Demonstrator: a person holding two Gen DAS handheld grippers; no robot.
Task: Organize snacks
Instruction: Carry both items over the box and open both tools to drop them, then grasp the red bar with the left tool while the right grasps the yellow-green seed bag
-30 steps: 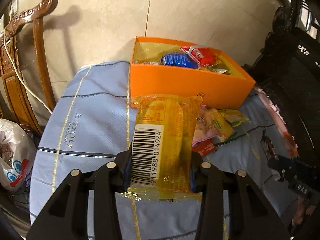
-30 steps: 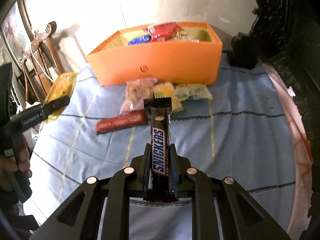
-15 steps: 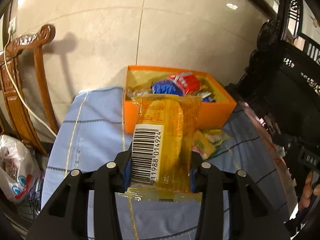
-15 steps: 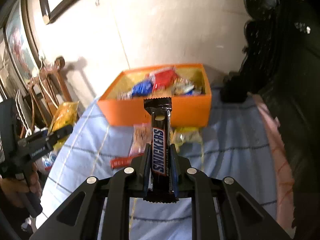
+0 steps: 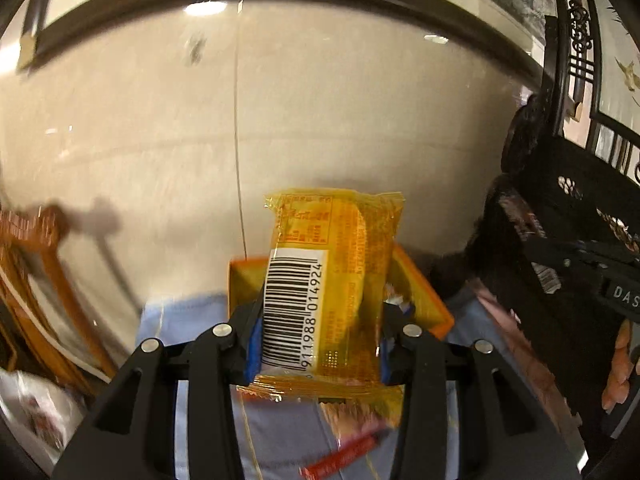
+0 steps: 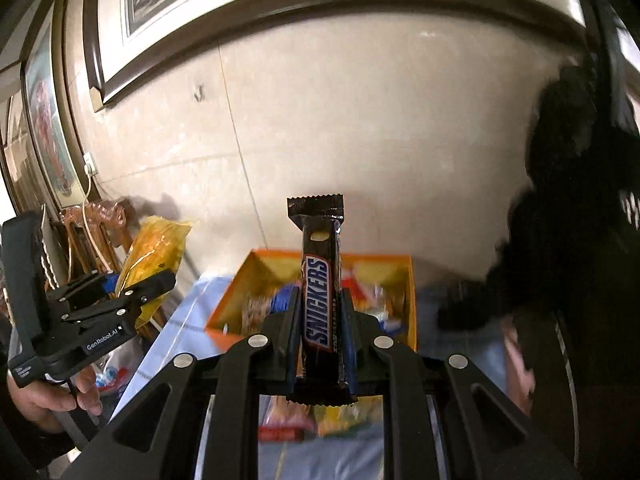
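Two handheld grippers each carried a snack above a table draped in a pale blue cloth [image 6: 176, 320]. The left gripper [image 5: 320, 344] was clamped on a yellow snack packet [image 5: 332, 280], barcode facing the camera, held upright in the air. The right gripper [image 6: 322, 336] pinched a Snickers bar [image 6: 320, 300] standing on end between its fingers. Beyond both snacks sat an open orange box [image 6: 410, 292] holding blurred wrapped sweets. A red stick snack [image 5: 344, 454] and other loose wrappers lay on the cloth before the box. A wooden chair [image 5: 48, 280] stood to the left.
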